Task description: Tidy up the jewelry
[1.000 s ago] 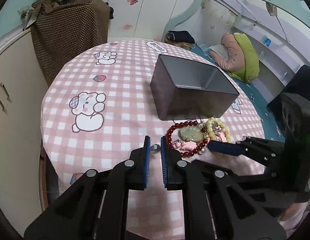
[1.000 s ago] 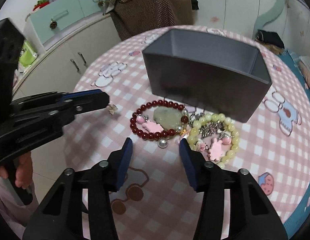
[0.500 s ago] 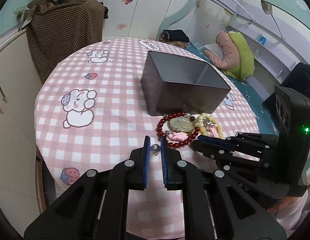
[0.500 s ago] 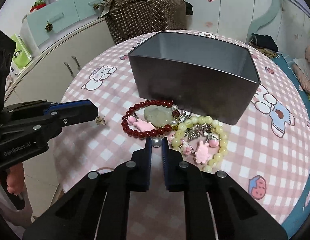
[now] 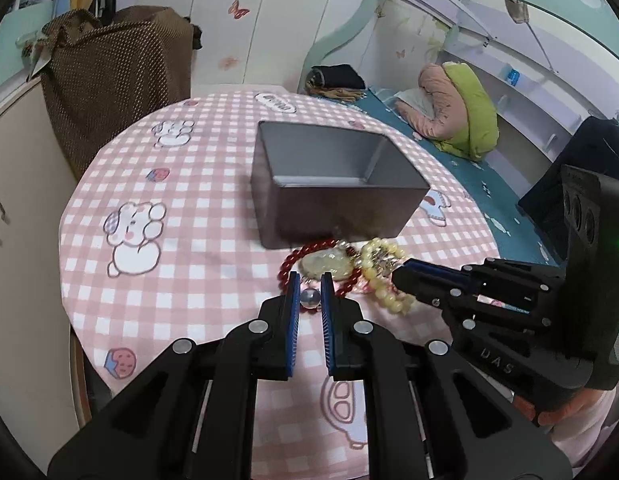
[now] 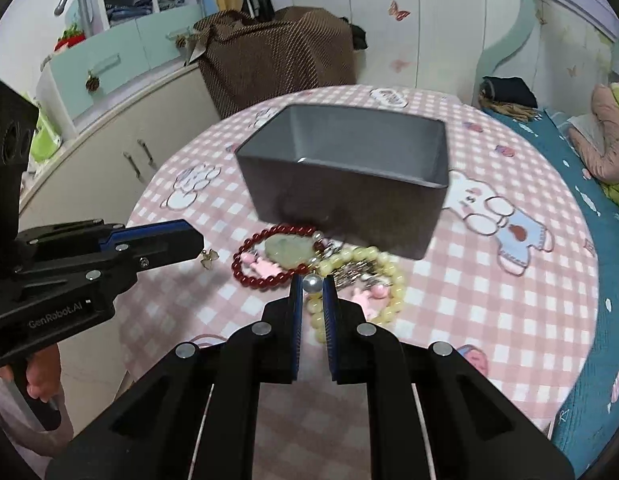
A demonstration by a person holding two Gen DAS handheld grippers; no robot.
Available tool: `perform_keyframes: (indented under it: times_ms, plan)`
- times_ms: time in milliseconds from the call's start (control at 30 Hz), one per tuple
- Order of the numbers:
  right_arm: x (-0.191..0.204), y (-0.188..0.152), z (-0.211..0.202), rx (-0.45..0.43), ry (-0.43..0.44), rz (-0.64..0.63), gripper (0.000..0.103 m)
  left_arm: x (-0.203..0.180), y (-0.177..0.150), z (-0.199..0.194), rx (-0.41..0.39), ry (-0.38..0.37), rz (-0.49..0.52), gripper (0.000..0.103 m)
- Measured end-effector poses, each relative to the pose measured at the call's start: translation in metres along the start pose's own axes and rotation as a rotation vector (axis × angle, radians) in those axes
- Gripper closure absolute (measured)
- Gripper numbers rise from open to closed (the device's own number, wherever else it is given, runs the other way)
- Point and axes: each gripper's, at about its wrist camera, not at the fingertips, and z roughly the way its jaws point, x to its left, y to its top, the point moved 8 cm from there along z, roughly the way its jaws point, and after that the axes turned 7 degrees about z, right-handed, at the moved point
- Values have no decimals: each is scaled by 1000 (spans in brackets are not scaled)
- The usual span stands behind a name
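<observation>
The right gripper (image 6: 312, 285) has clamped shut since the earlier frame and is now pinching a silver bead (image 6: 312, 283) between its pads; the left gripper (image 5: 310, 295) is likewise closed on a small silver bead (image 5: 310, 298). Both are hanging low in the frame, over the bracelets (image 6: 317, 258). The grey box (image 6: 351, 168) is lying above them at frame centre, its long axis running left to right, seemingly nearer the right gripper, though blur is making that uncertain

box (image 5: 337, 196) on table (image 5: 189, 280), bracelets (image 5: 349, 268) just before it
</observation>
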Motion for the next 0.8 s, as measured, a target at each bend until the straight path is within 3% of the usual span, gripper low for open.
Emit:
perform_keyframes:
  times_ms: [500,800]
  plan:
    - [-22,60,-36,-173,-28,9,93,-10,64,-13,-118,16,52,92]
    - [-29,86,-13,-163,-15,11,93,-6,100,10,-129,34,62,92]
